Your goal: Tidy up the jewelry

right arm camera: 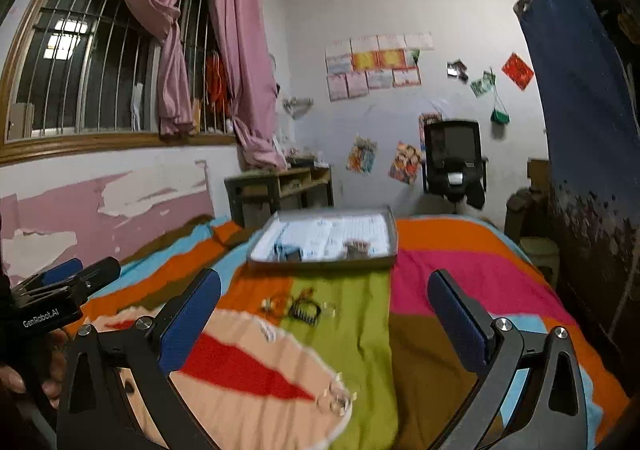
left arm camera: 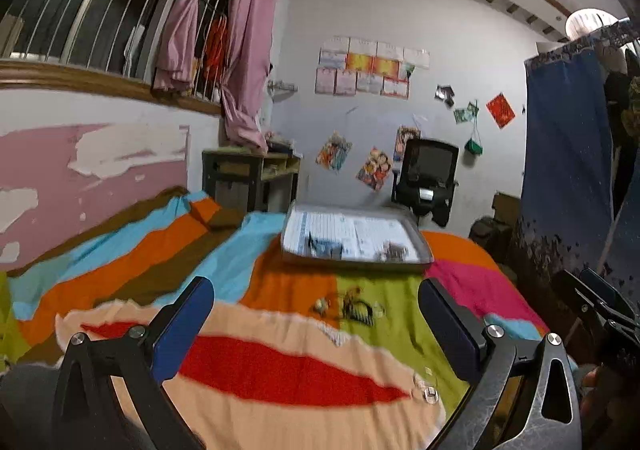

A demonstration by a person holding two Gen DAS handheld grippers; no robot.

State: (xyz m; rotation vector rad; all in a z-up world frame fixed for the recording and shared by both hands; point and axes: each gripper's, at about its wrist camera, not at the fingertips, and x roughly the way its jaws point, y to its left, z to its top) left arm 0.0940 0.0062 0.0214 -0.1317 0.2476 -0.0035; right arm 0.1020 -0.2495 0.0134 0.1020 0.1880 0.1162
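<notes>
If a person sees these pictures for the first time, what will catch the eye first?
First the bedspread, in bright blocks of orange, green, pink and blue, which fills the lower half. On it lies a grey tray lined with printed paper, and nearer the camera a small heap of jewelry on the green block. Pink curtains hang at the barred window, upper left.

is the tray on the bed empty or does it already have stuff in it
Not empty. The tray lies flat on the bedspread with two small dark items near its front edge; blur hides what they are.
</notes>
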